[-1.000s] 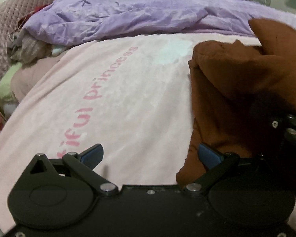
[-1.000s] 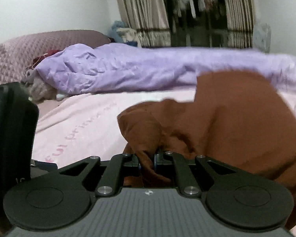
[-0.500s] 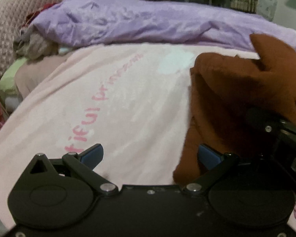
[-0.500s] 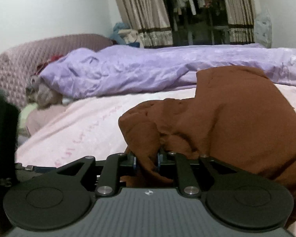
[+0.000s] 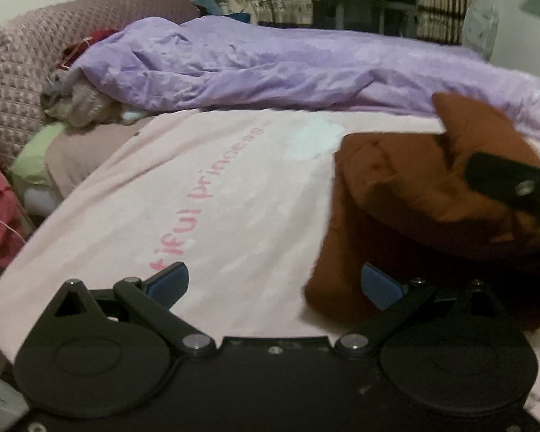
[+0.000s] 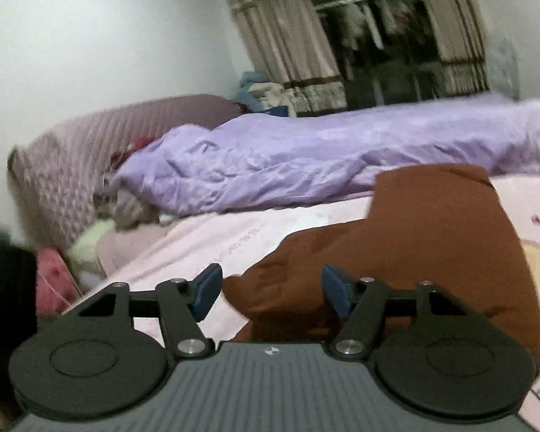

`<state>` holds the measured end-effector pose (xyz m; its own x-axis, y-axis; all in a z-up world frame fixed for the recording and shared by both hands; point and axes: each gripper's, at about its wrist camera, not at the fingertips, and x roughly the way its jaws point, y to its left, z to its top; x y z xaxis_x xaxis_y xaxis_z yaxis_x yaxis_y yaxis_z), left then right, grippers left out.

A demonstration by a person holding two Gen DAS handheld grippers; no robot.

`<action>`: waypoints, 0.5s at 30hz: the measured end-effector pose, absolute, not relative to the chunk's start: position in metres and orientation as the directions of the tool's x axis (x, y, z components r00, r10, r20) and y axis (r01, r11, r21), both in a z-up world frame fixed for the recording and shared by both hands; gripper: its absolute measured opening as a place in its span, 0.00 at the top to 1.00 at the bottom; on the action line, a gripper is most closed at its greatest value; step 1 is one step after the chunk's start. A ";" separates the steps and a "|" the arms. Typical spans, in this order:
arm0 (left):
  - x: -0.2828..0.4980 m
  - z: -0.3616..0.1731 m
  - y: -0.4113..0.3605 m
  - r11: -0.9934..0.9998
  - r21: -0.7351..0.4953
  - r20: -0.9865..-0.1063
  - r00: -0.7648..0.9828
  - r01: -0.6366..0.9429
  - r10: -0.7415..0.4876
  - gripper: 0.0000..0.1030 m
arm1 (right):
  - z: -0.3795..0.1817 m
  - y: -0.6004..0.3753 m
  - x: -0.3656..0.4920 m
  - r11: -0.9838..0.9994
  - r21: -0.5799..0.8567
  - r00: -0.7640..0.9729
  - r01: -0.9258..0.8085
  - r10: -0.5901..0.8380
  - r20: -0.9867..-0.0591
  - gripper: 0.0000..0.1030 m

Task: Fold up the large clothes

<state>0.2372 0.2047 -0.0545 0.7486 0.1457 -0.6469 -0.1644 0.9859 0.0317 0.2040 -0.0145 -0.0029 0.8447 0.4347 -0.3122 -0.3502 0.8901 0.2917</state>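
A rust-brown garment [image 5: 406,194] lies bunched on the pink bed sheet [image 5: 205,194], at the right of the left wrist view. In the right wrist view the same brown garment [image 6: 396,252] fills the middle and right. My left gripper [image 5: 275,286] stands open over the sheet, its right blue pad beside the garment's lower edge, nothing between its fingers. My right gripper [image 6: 271,289] has its jaws opening; the cloth lies beyond and below them, and no pad presses on it. Part of the right gripper's black body [image 5: 511,187] shows over the garment in the left wrist view.
A crumpled lilac duvet [image 5: 288,68] runs across the far side of the bed. A quilted mauve headboard [image 5: 21,64] stands at the left, with a heap of grey and red clothes [image 5: 75,104] beside it. Curtains and a clothes rack [image 6: 378,46] are behind the bed.
My right gripper was shut on a fold of the brown garment and has let it go, its jaws now wide. Both grippers have risen and pulled back, so more of the bed shows.
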 end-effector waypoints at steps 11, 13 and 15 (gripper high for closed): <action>0.268 -0.027 0.155 1.000 -0.024 -0.581 0.814 -0.013 -0.004 0.00 | -0.011 -0.076 0.228 0.989 0.144 0.909 -0.042 0.098 -0.404 0.65; 0.286 -0.036 0.151 0.999 -0.035 -0.613 0.790 0.009 -0.028 0.00 | -0.026 -0.077 0.239 0.980 0.186 0.877 -0.067 0.146 -0.458 0.66; 0.301 -0.049 0.145 1.000 -0.028 -0.649 0.761 0.006 -0.023 0.00 | -0.036 -0.069 0.244 0.985 0.158 0.874 -0.063 0.131 -0.467 0.66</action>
<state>0.3006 0.1451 -0.0492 0.7608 -0.0228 -0.6486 0.0057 0.9996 -0.0285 0.2439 -0.0691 -0.0355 0.8743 0.1311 -0.4673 -0.0631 0.9853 0.1585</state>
